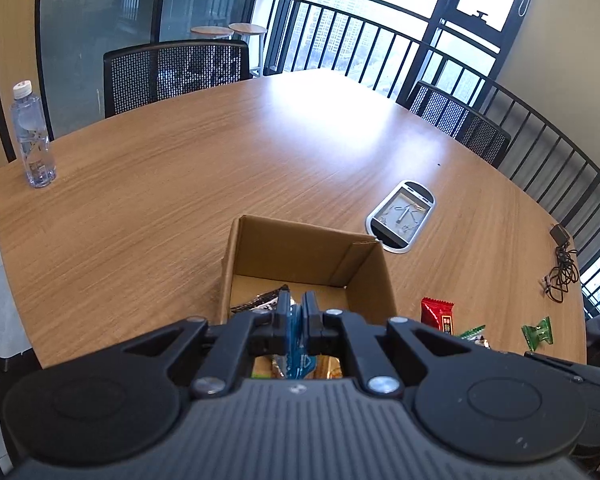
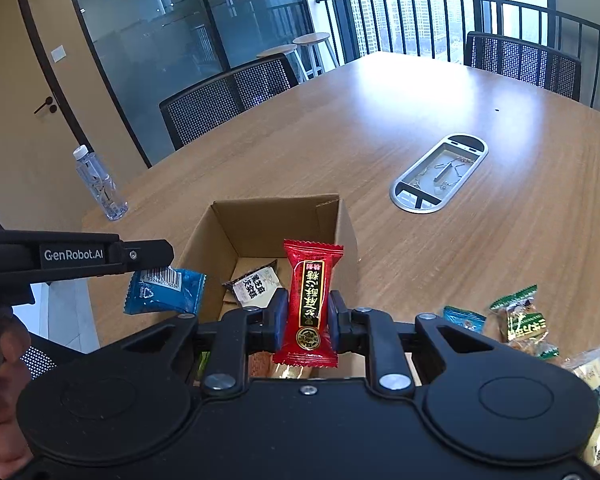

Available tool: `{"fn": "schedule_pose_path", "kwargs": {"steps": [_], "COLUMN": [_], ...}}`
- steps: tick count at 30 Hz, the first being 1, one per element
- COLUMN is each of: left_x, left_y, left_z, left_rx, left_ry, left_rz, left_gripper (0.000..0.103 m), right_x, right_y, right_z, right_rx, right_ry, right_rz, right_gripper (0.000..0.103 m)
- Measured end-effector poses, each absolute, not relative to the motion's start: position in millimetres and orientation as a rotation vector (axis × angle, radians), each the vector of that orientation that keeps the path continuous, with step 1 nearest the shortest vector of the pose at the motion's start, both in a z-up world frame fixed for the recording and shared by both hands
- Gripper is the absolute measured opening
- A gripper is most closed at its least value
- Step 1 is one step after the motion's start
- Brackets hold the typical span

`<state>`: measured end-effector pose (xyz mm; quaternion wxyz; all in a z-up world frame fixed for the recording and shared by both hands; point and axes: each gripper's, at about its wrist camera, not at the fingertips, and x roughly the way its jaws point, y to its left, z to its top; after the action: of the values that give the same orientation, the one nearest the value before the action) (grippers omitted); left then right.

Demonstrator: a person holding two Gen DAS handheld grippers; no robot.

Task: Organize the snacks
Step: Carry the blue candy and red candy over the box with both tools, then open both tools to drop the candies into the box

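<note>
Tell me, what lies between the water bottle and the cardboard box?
Only bare table lies between the water bottle and the cardboard box, in both wrist views.

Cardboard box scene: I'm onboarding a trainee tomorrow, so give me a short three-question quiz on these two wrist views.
1. True or false: the right gripper is shut on a red snack packet.
2. What colour is the packet held by the left gripper?
3. The water bottle stands: A) inside the cardboard box, B) on the table apart from the box, C) on a chair.

Key: 1 true; 2 blue; 3 B.
</note>
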<state>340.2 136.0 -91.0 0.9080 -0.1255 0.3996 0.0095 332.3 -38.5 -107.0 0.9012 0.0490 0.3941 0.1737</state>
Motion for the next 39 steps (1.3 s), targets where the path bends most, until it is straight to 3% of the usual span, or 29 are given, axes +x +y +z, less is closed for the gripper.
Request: {"fn": "schedule_pose_path", "kwargs": {"steps": [10, 22, 27, 29, 30, 31, 33, 39], "left_x": [367, 372, 366, 363, 362, 361, 359, 349], "left_y": [154, 173, 179, 180, 180, 180, 179, 173], "left_z": [-108, -113, -113, -113, -113, -113, -113, -115], "left_rx": [-0.281, -0.281, -0.281, -0.28, -0.279, -0.277, -0.282, -0.306], "left_ry": [0.881, 0.9, 0.896, 0.897, 0.899, 0.903, 0.911, 0.918], "left_rz": [0.017, 0.083, 0.117, 0.126, 0.132, 0.136, 0.142, 0.153], "left_gripper": [0.005, 0.017, 0.035, 0.045, 0.054, 0.06, 0.077, 0.095], "right_x": [354, 368, 374, 374, 372, 371, 369, 352], "right_y": [-22, -12, -7, -6, -7, -8, -12, -25], "right_z": [-116, -122, -116, -113, -111, -111, -112, -117], "right_rx": [0.099, 0.087, 0.06, 0.037, 0.034, 0.036, 0.046, 0.055], "right_ry": [0.838, 0.855, 0.831, 0.814, 0.804, 0.799, 0.816, 0.845], "right_rz": [0.342, 0.344, 0.36, 0.347, 0.342, 0.34, 0.336, 0.326], "right_gripper": [0.021, 0.021, 0.022, 0.037, 0.051, 0.053, 0.053, 0.053]}}
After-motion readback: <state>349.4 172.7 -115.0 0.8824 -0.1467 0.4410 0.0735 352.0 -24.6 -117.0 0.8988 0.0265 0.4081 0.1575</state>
